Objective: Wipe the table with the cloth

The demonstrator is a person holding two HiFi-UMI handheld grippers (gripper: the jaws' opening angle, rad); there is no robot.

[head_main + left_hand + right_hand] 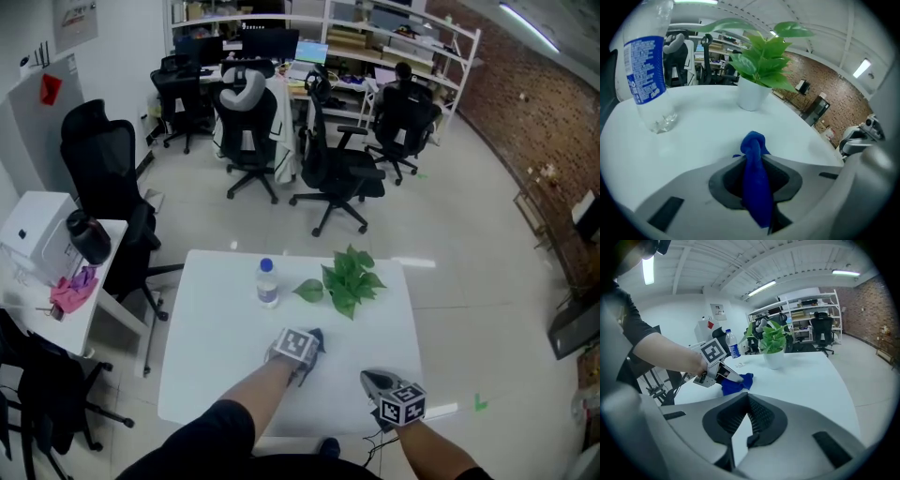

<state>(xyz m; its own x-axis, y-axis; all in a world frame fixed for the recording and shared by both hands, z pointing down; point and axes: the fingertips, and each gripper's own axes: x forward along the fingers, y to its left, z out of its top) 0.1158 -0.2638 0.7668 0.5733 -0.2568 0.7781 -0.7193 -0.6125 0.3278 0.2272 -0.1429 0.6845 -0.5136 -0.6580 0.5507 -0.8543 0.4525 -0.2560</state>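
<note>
Here we hold the left gripper (pixel 754 157) clamped on the blue cloth (pixel 755 183) — its two fingers pinch a twisted fold of the fabric, and a bunched knot of it pokes out past the fingertips, down by the white table (pixel 693 126). In the left gripper view, the clear water bottle (pixel 644 70) with its blue label stands beyond those fingertips and off to their left, while the potted green plant (pixel 761 61) in its white pot stands farther ahead, slightly to the right. Neither touches the cloth.

Our right gripper (pixel 747 413) is empty: its fingers come together at the tips, with nothing between them, and only bare tabletop lies beyond them. Ahead of those tips and to their left, the right gripper view shows the left gripper with its marker cube, nose down on the cloth. In the head view both grippers hang over the near part of the table — the right one nearest the edge.
</note>
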